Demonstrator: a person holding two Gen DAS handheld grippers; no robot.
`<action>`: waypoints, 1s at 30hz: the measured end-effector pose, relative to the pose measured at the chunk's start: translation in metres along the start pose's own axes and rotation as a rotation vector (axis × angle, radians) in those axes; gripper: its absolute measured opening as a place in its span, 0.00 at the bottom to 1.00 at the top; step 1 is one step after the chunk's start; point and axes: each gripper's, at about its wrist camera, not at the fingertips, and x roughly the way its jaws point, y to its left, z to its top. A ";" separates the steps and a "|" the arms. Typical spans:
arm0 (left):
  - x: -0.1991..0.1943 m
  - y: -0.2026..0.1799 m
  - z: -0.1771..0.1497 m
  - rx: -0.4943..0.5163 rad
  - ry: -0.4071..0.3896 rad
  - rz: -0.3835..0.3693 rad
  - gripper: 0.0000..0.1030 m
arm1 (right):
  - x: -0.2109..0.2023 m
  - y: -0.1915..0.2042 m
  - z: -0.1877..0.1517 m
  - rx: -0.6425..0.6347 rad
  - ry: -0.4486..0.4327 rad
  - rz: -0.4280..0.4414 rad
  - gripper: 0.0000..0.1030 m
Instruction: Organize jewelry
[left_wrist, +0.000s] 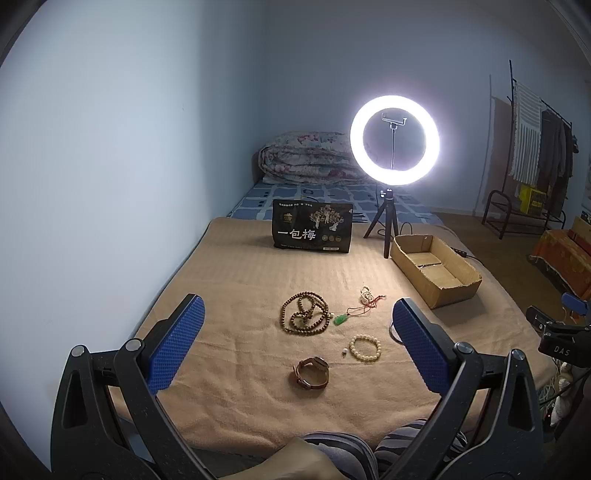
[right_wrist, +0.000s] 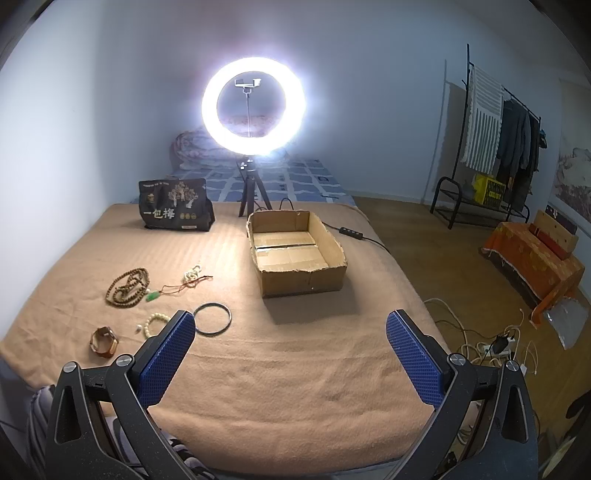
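Jewelry lies on a tan blanket: a long brown bead necklace, a green pendant on a red cord, a small white bead piece, a cream bead bracelet and a brown watch. A thin metal bangle shows in the right wrist view, with the necklace, pendant and watch. An open cardboard box stands empty to the right; it also shows in the left wrist view. My left gripper is open above the jewelry. My right gripper is open and empty, near the box.
A lit ring light on a tripod and a black snack bag stand at the back of the blanket. A folded quilt lies behind. A clothes rack, cables and an orange-covered stand are on the floor at right.
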 end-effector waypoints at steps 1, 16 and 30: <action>0.000 0.000 0.000 0.000 0.000 -0.001 1.00 | 0.000 0.000 0.000 -0.001 0.000 0.000 1.00; 0.000 0.000 -0.001 0.001 0.000 -0.002 1.00 | 0.001 0.002 0.000 -0.005 0.001 0.006 1.00; 0.003 -0.001 -0.002 -0.002 0.008 -0.003 1.00 | 0.002 0.002 0.000 -0.004 0.006 0.009 1.00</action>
